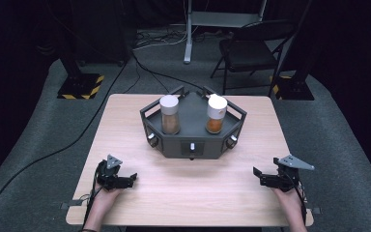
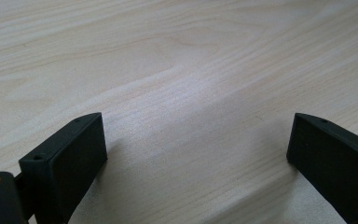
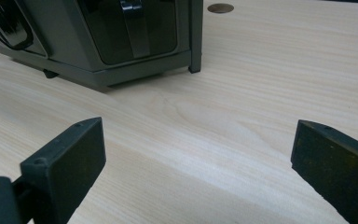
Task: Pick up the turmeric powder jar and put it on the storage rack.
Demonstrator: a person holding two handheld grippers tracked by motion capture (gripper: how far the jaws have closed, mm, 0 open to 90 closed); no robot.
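While both hands rest at the near edge of the desk (image 1: 125, 203), the left gripper (image 1: 130, 180) sits low over the wood at the near-left corner, its fingers (image 2: 70, 158) spread wide with bare grain between them and nothing held. Over on the near right, the right gripper (image 1: 257, 175) mirrors it, fingers (image 3: 67, 161) released and gaping, empty too (the grey three-cornered plate rides on top of each tool). Both point inward toward the middle of the desk, well apart from each other.

Moving up the desk, the dark grey tray (image 1: 193, 145) stands at the centre, a many-sided box with low railings around its rim and round knobs on its front faces. From the right gripper view its front corner (image 3: 121, 65) looms near, just beyond the open fingers, not touching them.

Inside the tray stand two upright jars, well apart: the left jar (image 1: 169, 116) with a white lid and brownish fill, the right jar (image 1: 216, 115) white-capped with orange-brown contents.

Farther back, on the floor, a folding chair (image 1: 251, 50) and loose cables (image 1: 145, 72).
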